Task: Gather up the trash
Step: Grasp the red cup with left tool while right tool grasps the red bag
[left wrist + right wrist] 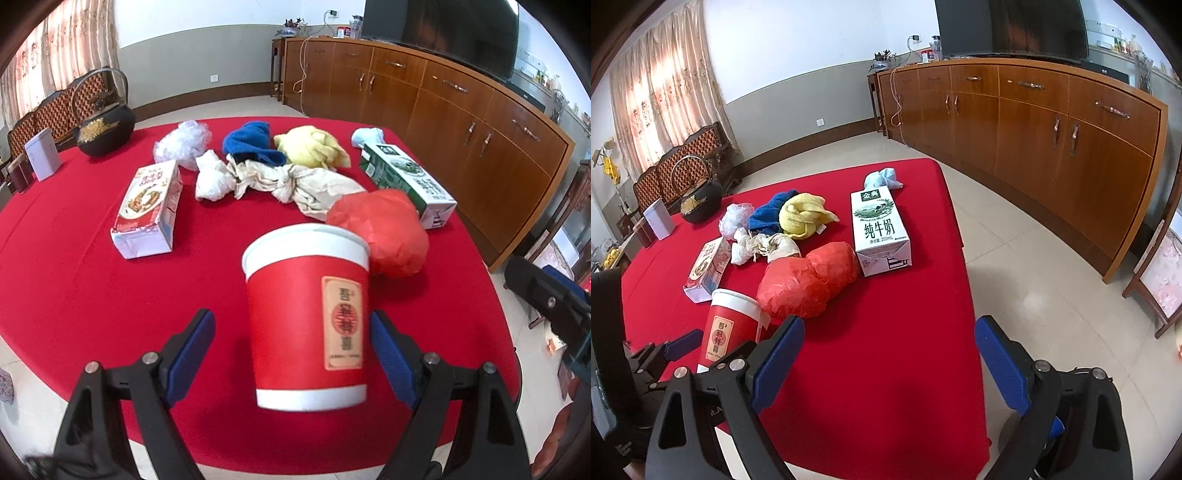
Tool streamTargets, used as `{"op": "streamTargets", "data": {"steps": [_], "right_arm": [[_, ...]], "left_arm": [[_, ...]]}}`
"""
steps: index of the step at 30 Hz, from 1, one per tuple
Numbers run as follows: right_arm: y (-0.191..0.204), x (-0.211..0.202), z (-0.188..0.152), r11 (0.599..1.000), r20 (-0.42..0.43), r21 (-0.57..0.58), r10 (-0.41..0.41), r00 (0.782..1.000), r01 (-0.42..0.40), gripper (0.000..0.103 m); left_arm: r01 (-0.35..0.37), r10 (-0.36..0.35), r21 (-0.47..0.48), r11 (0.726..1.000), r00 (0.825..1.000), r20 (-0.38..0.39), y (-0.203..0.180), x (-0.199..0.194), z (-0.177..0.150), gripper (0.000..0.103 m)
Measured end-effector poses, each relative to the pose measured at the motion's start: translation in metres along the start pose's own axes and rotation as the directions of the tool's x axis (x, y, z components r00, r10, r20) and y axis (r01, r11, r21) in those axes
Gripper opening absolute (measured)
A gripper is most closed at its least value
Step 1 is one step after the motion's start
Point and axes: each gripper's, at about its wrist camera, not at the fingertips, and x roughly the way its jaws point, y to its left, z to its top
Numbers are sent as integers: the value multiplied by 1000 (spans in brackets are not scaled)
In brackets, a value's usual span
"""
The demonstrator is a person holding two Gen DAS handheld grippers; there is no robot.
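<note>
1. We see our left tongs [291, 345] spread wide around the red paper cup with white rim [308, 317] — right pad touching it, left pad apart.
2. Just beyond the cup lies a crumpled red plastic bag [384, 236] on the red-clothed desk [74, 288].
3. Our right tongs [888, 354] gape — nothing between them.
</note>
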Motion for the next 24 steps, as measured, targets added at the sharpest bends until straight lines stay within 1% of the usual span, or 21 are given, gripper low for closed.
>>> {"op": "streamTargets", "data": {"steps": [3,4,5,8,10,16,24], "right_arm": [[4,8,0,1000,-10,-2,10,1000,-10,95],[6,11,0,1000,-14,-3,16,1000,-16,95],[7,13,0,1000,-16,-3,20,1000,-20,95],[14,21,3,999,-22,0,41,999,-41,95],[18,26,4,998,-23,1,58,998,-58,95],[34,41,12,996,-29,1,93,995,-94,95],[55,64,23,990,-42,6,144,989,-144,95]], "left_arm": [[17,-17,-19,1000,1000,0,5,4,0,76],[23,-24,-24,999,1000,-1,7,6,0,69],[30,-31,-32,999,1000,-1,10,7,0,65],[50,-49,-61,997,999,13,18,6,2,64],[57,-54,-87,995,998,36,26,3,4,64],[42,-32,-111,993,995,97,41,-5,11,63],[31,-14,-141,989,992,121,60,-3,15,63]]}}
